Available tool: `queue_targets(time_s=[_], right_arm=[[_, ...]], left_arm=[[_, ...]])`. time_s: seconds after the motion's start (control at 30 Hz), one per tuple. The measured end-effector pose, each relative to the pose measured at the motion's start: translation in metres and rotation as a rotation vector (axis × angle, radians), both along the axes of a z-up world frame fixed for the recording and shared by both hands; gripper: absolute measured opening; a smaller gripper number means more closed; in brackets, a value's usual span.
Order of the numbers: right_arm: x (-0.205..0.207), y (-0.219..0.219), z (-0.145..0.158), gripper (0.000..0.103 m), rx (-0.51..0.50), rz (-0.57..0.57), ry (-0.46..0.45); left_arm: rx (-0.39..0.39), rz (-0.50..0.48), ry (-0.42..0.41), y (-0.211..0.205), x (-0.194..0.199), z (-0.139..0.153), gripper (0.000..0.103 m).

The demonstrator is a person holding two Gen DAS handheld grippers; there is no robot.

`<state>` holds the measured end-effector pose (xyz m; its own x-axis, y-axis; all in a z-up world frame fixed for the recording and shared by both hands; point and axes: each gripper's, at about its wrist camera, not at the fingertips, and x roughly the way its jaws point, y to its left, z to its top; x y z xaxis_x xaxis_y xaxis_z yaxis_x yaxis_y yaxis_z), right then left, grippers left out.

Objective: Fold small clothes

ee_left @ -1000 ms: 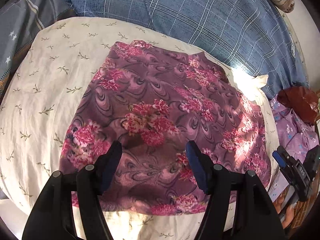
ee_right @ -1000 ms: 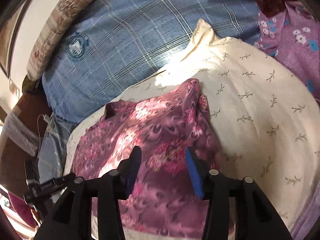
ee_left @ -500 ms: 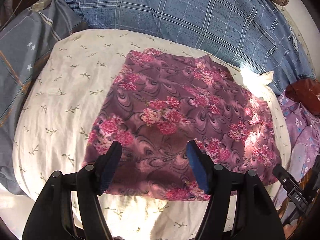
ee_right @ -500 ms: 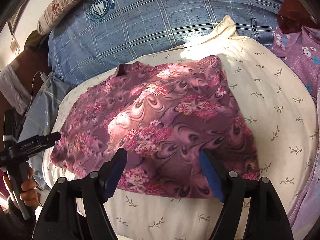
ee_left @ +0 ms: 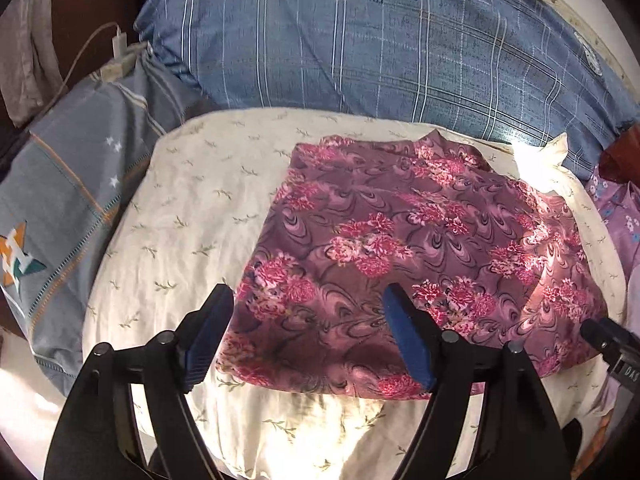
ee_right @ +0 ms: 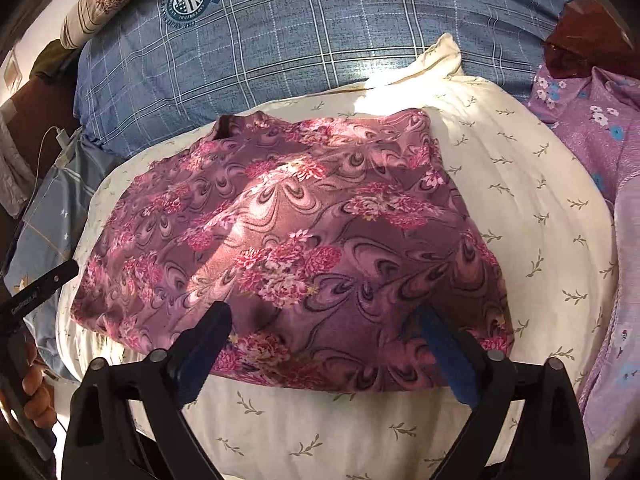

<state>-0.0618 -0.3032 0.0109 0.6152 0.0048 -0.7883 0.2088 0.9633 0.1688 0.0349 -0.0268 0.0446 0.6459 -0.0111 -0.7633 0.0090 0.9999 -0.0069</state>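
A purple garment with pink flowers (ee_left: 420, 248) lies folded flat on a cream pillow with small leaf sprigs (ee_left: 192, 216). It also shows in the right wrist view (ee_right: 296, 236) on the same pillow (ee_right: 532, 216). My left gripper (ee_left: 308, 304) is open and empty, held above the garment's near left edge. My right gripper (ee_right: 324, 316) is open and empty, held above the garment's near edge. The right gripper's tip shows at the right edge of the left wrist view (ee_left: 608, 340).
A blue plaid pillow (ee_left: 380, 40) lies behind the cream pillow. A grey-blue star-print cloth (ee_left: 68, 184) lies at the left, with a white charger and cable (ee_left: 116, 56). A lilac flowered garment (ee_right: 592, 128) and a dark red cloth (ee_right: 588, 28) lie at the right.
Both grippers have drawn back from the garment toward its near edge. The right gripper has opened wider. The garment lies still on the pillow.
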Motion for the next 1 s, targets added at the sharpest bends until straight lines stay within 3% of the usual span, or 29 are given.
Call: queue_targets(time_s=[0.37,0.6,0.83,1.0], right_arm=[[-0.005,-0.013,0.012,0.102,-0.043,-0.014,-0.042],[-0.006,-0.004,0.018,0.102,-0.159,0.016,-0.046],[0.000,-0.007,0.020,0.102,-0.141,0.012,-0.061],[0.010,-0.014,0.022,0.102,-0.146,-0.029,-0.091]], left_arm=[[0.057,-0.069,-0.036,-0.017,-0.007,0.004,0.083],[0.083,-0.077,-0.032,-0.024,-0.008,0.001,0.083],[0.111,-0.092,-0.018,-0.021,0.003,0.002,0.083],[-0.076,-0.077,0.072,0.024,0.043,0.012,0.083]])
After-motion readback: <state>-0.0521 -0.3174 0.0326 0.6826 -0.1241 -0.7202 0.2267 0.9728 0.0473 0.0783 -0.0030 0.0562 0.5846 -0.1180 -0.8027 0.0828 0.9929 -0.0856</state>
